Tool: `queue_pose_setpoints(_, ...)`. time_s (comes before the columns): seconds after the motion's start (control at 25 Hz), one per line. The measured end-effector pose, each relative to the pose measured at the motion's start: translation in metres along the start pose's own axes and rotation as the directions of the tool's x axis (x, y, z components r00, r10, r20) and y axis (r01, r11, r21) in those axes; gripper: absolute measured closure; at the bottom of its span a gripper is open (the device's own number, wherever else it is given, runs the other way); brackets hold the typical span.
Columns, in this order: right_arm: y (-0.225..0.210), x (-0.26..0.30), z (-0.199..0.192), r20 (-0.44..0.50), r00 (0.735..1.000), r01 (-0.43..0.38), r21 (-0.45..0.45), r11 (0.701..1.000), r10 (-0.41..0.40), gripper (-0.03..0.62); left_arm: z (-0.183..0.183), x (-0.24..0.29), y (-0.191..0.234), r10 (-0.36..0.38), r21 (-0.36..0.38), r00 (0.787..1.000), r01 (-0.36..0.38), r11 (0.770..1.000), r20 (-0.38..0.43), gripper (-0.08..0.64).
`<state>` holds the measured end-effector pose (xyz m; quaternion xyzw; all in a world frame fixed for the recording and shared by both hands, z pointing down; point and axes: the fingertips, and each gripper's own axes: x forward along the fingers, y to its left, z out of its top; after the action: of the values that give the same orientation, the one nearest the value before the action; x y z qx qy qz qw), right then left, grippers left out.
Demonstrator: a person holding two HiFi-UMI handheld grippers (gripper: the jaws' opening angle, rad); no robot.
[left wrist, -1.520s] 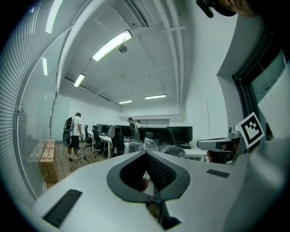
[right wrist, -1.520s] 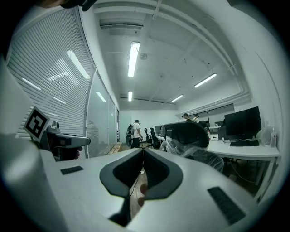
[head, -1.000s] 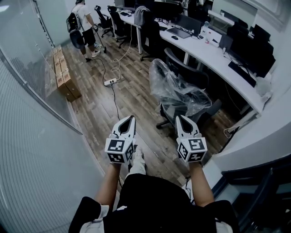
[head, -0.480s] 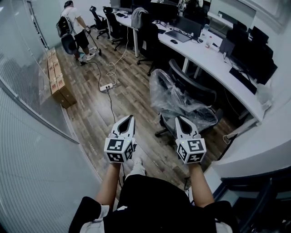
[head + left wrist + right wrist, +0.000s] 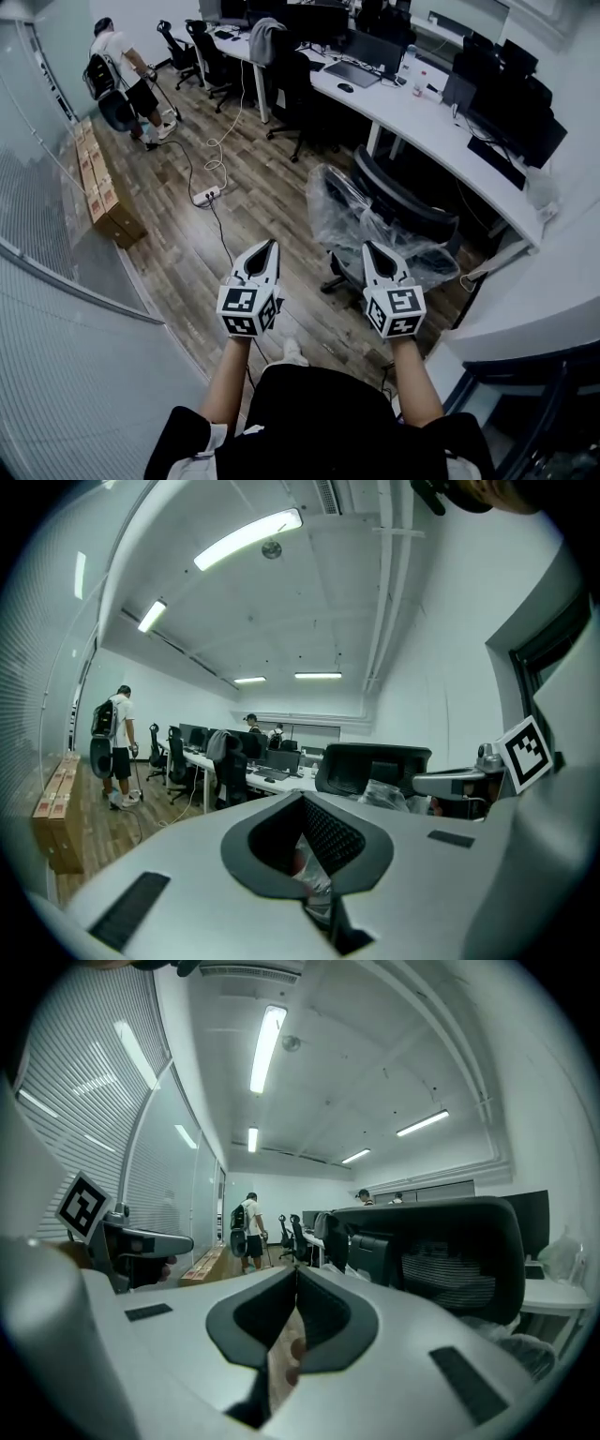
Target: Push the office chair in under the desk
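Observation:
A black office chair (image 5: 394, 211) wrapped in clear plastic stands out from the long white desk (image 5: 441, 117), just ahead of my hands in the head view. Its headrest (image 5: 441, 1251) fills the right of the right gripper view and shows as the chair back (image 5: 370, 766) in the left gripper view. My left gripper (image 5: 269, 247) is shut and empty, short of the chair and to its left. Beside it my right gripper (image 5: 372, 247) is also shut and empty, its tip close before the plastic-covered seat. Neither visibly touches the chair.
A person (image 5: 117, 80) with a backpack stands far off by other chairs (image 5: 211, 47). Cardboard boxes (image 5: 98, 192) line the glass wall (image 5: 56, 281) on the left. A power strip and cable (image 5: 208, 195) lie on the wooden floor. Monitors (image 5: 502, 103) sit on the desk.
Both grippers and the camera have advanced along the floor towards the chair, which now lies nearer to the gripper tips. The person at the far end has shifted left in view.

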<state>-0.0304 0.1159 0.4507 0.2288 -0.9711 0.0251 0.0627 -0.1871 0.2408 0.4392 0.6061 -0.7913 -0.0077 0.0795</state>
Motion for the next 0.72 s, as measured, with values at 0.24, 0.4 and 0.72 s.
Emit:
queue_pose_setpoints(0.24, 0.003, 0.028, 0.009, -0.019, 0.997, 0.077, 0.011, 0.997, -0.077, 0.569, 0.012, 0.033, 0.030, -0.078, -0.006, 0.997, 0.078, 0.997, -0.026, 0.548)
queue_pose_setpoints(0.4, -0.008, 0.038, 0.005, -0.037, 0.990, 0.136, 0.013, 0.991, -0.135, 0.569, 0.010, 0.059, 0.036, -0.135, -0.022, 0.990, 0.134, 0.991, -0.038, 0.548)
queue_pose_setpoints(0.72, -0.023, 0.038, -0.001, -0.062, 0.960, 0.273, 0.005, 0.962, -0.272, 0.569, 0.005, 0.096, 0.036, -0.264, -0.030, 0.962, 0.263, 0.964, -0.066, 0.548)
